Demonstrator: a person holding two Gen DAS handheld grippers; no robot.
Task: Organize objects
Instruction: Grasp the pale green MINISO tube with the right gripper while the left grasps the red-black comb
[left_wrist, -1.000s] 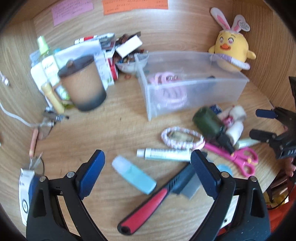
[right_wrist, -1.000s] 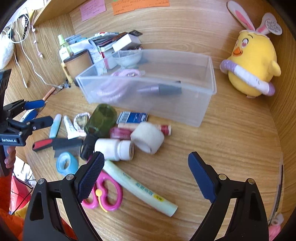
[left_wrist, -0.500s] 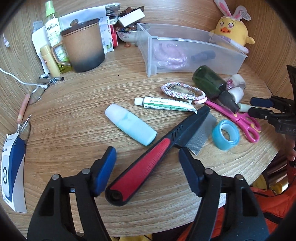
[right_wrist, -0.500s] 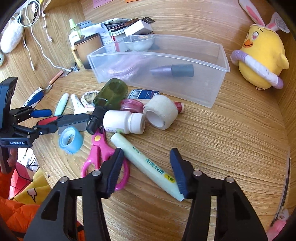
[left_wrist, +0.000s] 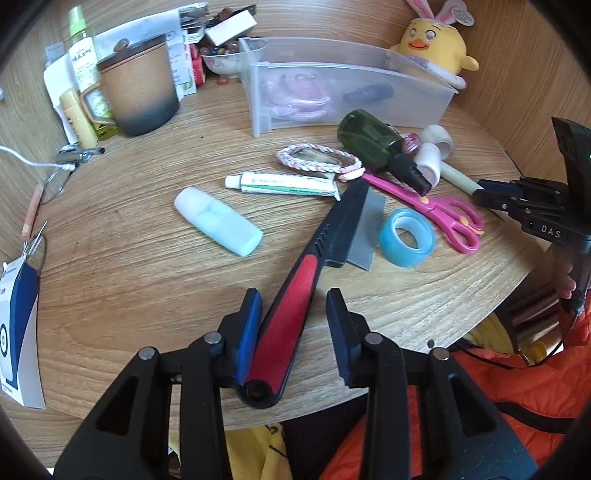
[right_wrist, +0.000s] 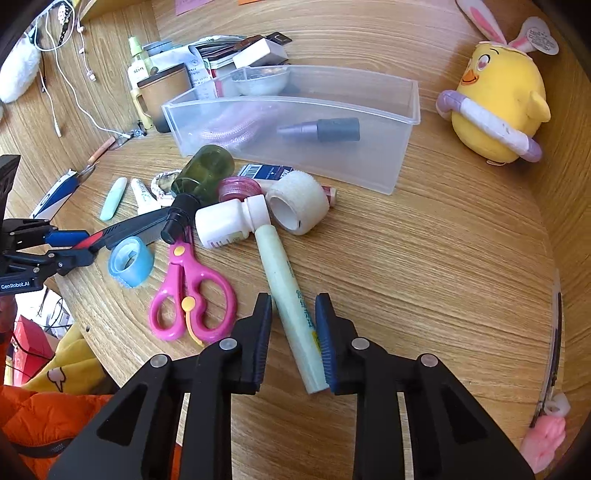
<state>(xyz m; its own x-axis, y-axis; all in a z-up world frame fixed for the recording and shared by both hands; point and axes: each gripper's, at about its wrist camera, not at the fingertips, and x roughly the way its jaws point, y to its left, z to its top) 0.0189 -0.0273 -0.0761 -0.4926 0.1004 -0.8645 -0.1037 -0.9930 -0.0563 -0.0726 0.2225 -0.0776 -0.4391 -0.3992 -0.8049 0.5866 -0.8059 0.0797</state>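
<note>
Two grippers, both down at the near edge of the wooden table (right_wrist: 443, 258), each straddling a different item. Left gripper (left_wrist: 293, 325) sits around the red handle of the comb (left_wrist: 295, 295): its left pad touches the handle, the right pad is apart from it, so jaws partly closed, not clamped. Handle end overhangs the table edge (probably why it's taken from there, easy to get fingers around). Right gripper (right_wrist: 293, 332) brackets the near end of the pale green tube (right_wrist: 288, 288); right pad looks touching, a thin gap on the left, so not gripped yet either.

Tube's far end butts against the white pill bottle (right_wrist: 225, 221) and the tape roll (right_wrist: 299, 206); grabbing the free near end avoids that pile. Pink scissors (right_wrist: 192, 291) lie just left of the tube, blue tape ring (right_wrist: 131, 262) beside the comb's teeth.

Clear plastic bin (right_wrist: 332, 155) stands at the far side, already holding pink cord and a dark tube, likely the destination. Green bottle (right_wrist: 199, 177), blue-green tube (left_wrist: 218, 227) and toothpaste-type tube (left_wrist: 282, 184) are loose on the table.
</note>
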